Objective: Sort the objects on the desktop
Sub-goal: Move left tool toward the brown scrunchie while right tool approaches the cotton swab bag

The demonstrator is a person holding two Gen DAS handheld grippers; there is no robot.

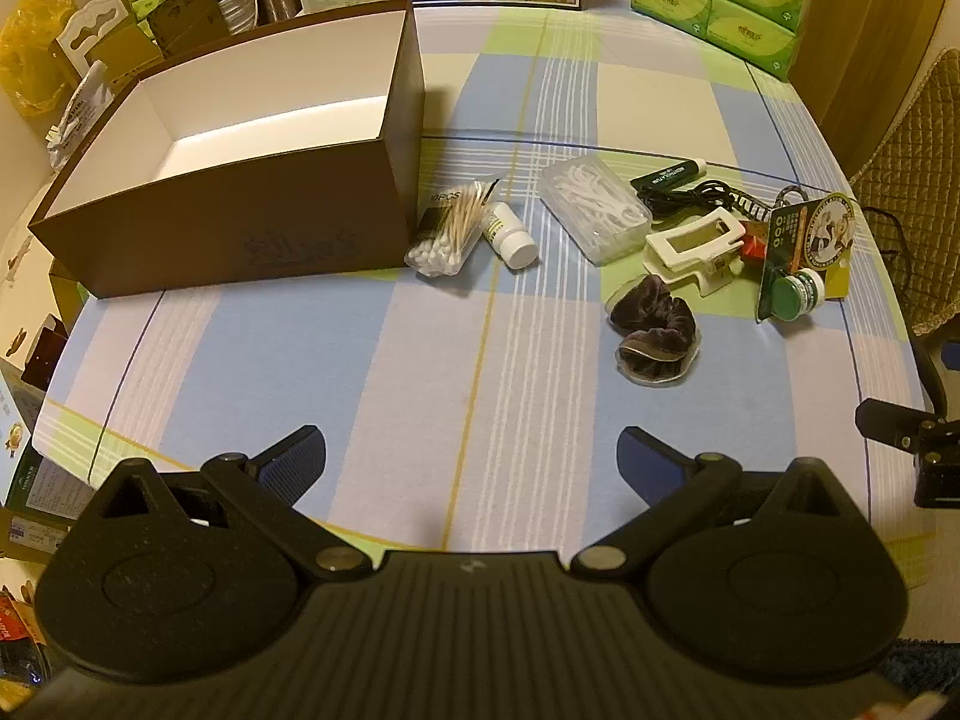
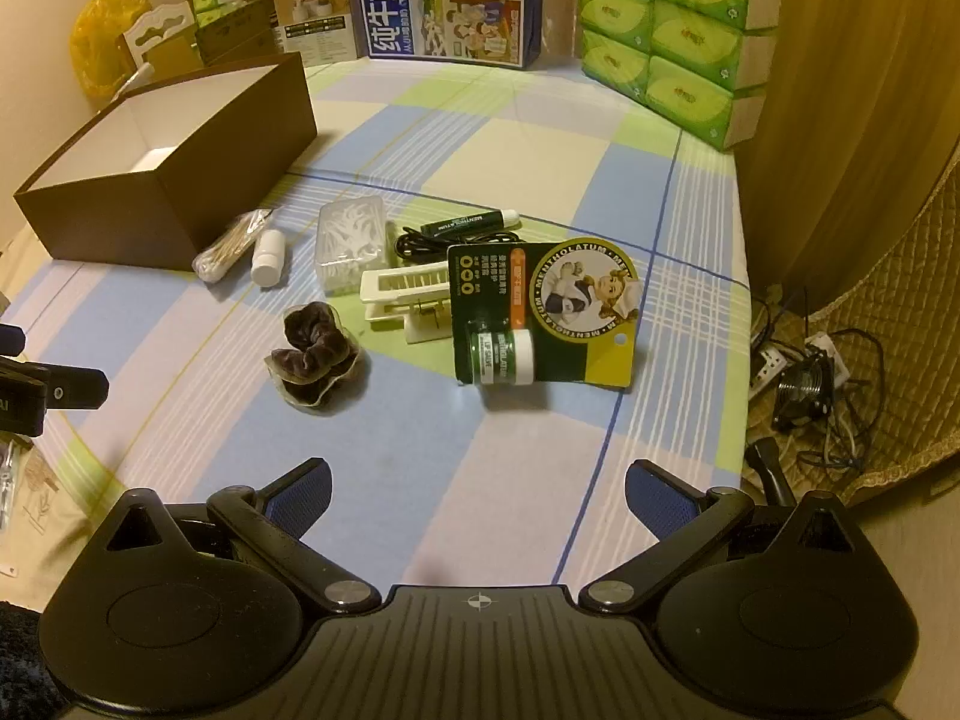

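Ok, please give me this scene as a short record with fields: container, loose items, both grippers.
container: brown box, open top, nothing visible inside
beside box: cotton swabs, white bottle
further right: floss pick case, white hair clip, dark scrunchie, lip balm card
left gripper: open, holding nothing
right gripper: open, holding nothing

One brown box (image 1: pixel 240 234), open-topped. One bag of cotton swabs (image 1: pixel 447 234). One small white bottle (image 1: pixel 510 234). One clear case of floss picks (image 1: pixel 594 213). One white hair claw clip (image 1: pixel 693 252). One dark velvet scrunchie (image 1: pixel 657 336), in clear wrap. One lip balm stick (image 2: pixel 471 222), dark green. One carded lip balm jar (image 2: pixel 540 315). One black cable (image 2: pixel 420 243), coiled. Behind the card, possibly one more small item, red; too hidden to count. Far edge: green tissue packs (image 2: pixel 678 36), at least eight faces visible. One milk carton box (image 2: pixel 444 0).
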